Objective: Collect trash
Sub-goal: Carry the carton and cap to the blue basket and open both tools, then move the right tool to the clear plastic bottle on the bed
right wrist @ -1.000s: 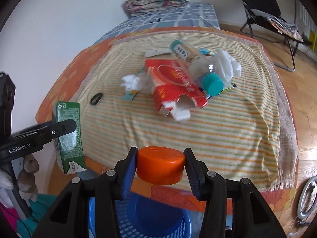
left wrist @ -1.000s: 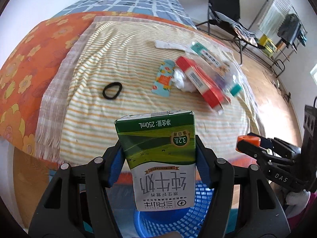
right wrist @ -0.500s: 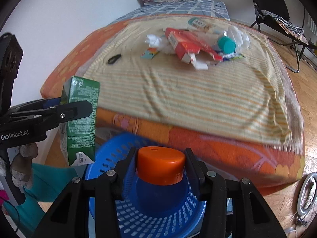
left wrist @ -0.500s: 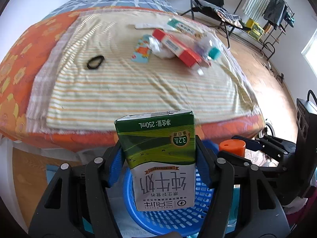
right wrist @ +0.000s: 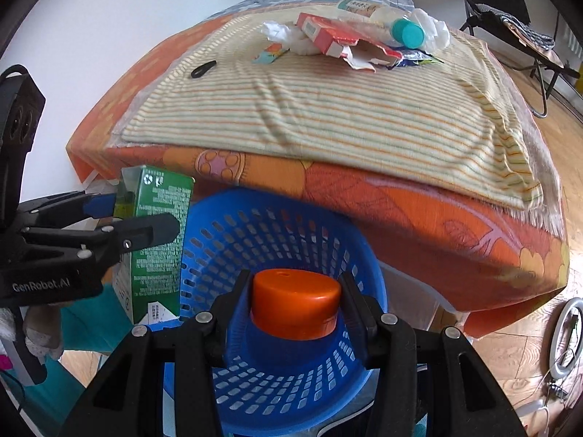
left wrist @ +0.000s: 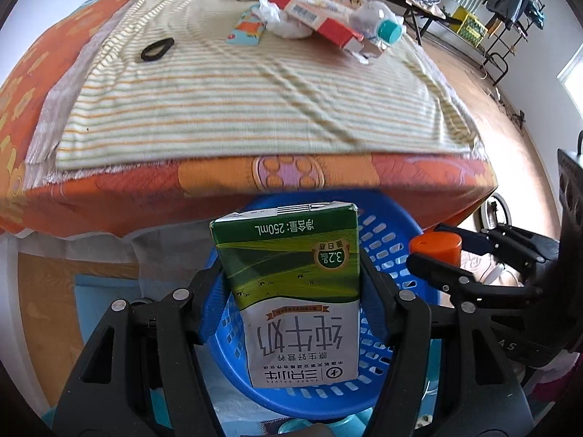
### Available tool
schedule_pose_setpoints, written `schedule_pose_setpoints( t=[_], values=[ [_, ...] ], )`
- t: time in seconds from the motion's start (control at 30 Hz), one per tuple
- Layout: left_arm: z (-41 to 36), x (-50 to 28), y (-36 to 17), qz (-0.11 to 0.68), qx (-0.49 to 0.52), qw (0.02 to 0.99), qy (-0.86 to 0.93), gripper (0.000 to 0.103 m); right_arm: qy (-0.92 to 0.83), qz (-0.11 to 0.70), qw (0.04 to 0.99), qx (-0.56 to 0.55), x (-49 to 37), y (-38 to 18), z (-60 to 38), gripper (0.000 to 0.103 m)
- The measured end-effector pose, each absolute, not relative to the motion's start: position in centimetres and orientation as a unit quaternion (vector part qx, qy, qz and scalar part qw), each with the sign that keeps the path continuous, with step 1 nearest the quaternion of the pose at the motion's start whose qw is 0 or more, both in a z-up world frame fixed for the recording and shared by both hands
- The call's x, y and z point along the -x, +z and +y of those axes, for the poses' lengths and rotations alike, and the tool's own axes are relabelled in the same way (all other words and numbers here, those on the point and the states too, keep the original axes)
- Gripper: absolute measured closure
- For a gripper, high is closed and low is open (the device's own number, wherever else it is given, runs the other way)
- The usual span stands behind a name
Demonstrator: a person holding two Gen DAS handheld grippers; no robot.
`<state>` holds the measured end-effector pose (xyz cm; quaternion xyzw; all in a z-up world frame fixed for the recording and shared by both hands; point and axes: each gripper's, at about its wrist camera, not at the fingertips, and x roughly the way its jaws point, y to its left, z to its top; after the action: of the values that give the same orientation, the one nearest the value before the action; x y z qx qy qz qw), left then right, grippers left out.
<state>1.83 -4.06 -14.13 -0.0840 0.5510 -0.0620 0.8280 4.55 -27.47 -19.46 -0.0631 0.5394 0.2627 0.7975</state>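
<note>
My left gripper [left wrist: 291, 280] is shut on a green and white milk carton [left wrist: 291, 284], held over the left part of a blue perforated basket [left wrist: 397, 251]. The carton [right wrist: 156, 240] and left gripper [right wrist: 145, 218] also show in the right wrist view. My right gripper [right wrist: 295, 302] is shut on an orange cap [right wrist: 295, 302] above the basket's [right wrist: 284, 225] inside. The cap [left wrist: 435, 247] also shows at the right of the left wrist view. More trash lies on the bed: a red box [right wrist: 328, 34], a bottle with a teal cap [right wrist: 406, 32] and crumpled tissue [right wrist: 280, 32].
The basket stands on the floor against the bed's orange edge [right wrist: 400, 196]. A striped blanket [right wrist: 328, 109] covers the bed. A black hair tie [left wrist: 156, 49] and a small colourful wrapper [left wrist: 246, 31] lie on it. A folding chair [right wrist: 510, 18] stands at the back right.
Both grippers have dropped from bed height down in front of the bed. The carton and the cap now hang over the blue basket. Both stay gripped.
</note>
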Motion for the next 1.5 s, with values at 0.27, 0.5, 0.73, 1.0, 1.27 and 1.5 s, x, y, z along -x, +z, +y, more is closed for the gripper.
schedule_pose_setpoints(
  t=[0.27, 0.5, 0.73, 1.0, 1.27, 1.5],
  values=[
    [-4.3, -1.8, -15.3, 0.566, 0.073, 0.819, -0.058, 0.037, 0.262, 0.547, 0.792, 0.072, -4.2, -20.5, -27.2, 0.054],
    [-4.0, -1.8, -16.1, 0.578, 0.071, 0.812, -0.050, 0.037, 0.257, 0.550, 0.792, 0.066, -4.4, -20.6, -27.5, 0.042],
    [-3.6, -1.9, -15.9, 0.574, 0.074, 0.814, -0.047, 0.037, 0.256, 0.548, 0.794, 0.065, -4.4, -20.5, -27.5, 0.040],
    [-3.5, -2.2, -15.6, 0.570, 0.076, 0.817, -0.042, 0.037, 0.254, 0.544, 0.797, 0.062, -4.4, -20.3, -27.6, 0.040],
    [-2.3, -3.8, -13.6, 0.550, 0.075, 0.831, -0.031, 0.037, 0.257, 0.530, 0.807, 0.046, -5.2, -18.8, -27.7, 0.038],
    [0.4, -6.4, -10.6, 0.519, 0.094, 0.849, -0.009, 0.037, 0.264, 0.509, 0.819, 0.023, -7.4, -15.9, -27.7, 0.036]
  ],
)
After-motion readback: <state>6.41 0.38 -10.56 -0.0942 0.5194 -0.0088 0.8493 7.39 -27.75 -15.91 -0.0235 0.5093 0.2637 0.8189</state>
